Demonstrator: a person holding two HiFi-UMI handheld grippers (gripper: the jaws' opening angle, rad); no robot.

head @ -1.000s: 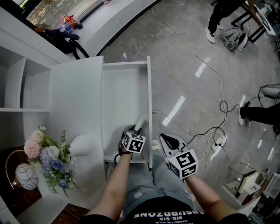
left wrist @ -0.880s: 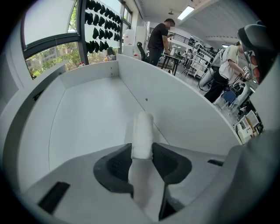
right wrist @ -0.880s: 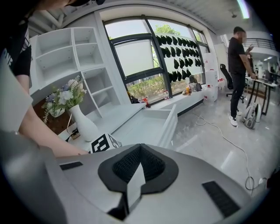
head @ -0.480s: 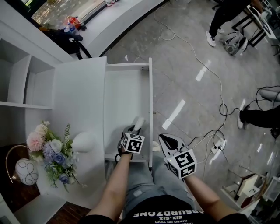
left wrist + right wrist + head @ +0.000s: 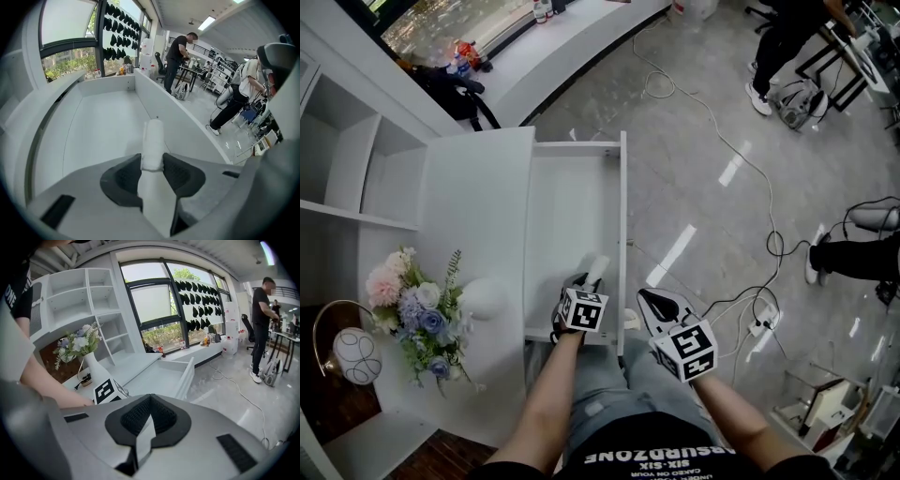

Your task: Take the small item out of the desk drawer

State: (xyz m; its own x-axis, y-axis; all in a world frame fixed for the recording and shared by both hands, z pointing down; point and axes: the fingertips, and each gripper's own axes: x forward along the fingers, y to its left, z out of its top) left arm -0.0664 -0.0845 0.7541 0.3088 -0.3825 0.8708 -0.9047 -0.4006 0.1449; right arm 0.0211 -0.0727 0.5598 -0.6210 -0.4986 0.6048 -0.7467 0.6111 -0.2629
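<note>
A: White plastic, by the look of it; the small item (image 5: pixel 153 140) is a slim rounded stick; which way does it lie?

B: Its long axis runs along the drawer (image 5: pixel 622 234), from the near end towards the far end; the rounded tip points away from the person, and in the head view it leans slightly to the right.

A: And where is it?

B: Over the near end of the open drawer, close to the right side wall; the left gripper (image 5: pixel 151 159) pinches it, one dark pad on each flank, with the far half sticking out past the jaw tips.

A: The other tongs?

B: The right gripper (image 5: pixel 149 401) has its jaws pressed together on nothing; it hangs just outside the drawer's right wall, above the floor (image 5: pixel 703 187).

A: What does one view give that another misses?

B: Only the left gripper view shows the pinch and the drawer's bare bottom; only the head view shows both grippers side by side, the desk (image 5: pixel 469 216) top, the flowers (image 5: pixel 417 314) and the cable (image 5: pixel 741 141); the right gripper view alone shows the window (image 5: pixel 154 305) behind the desk.
</note>
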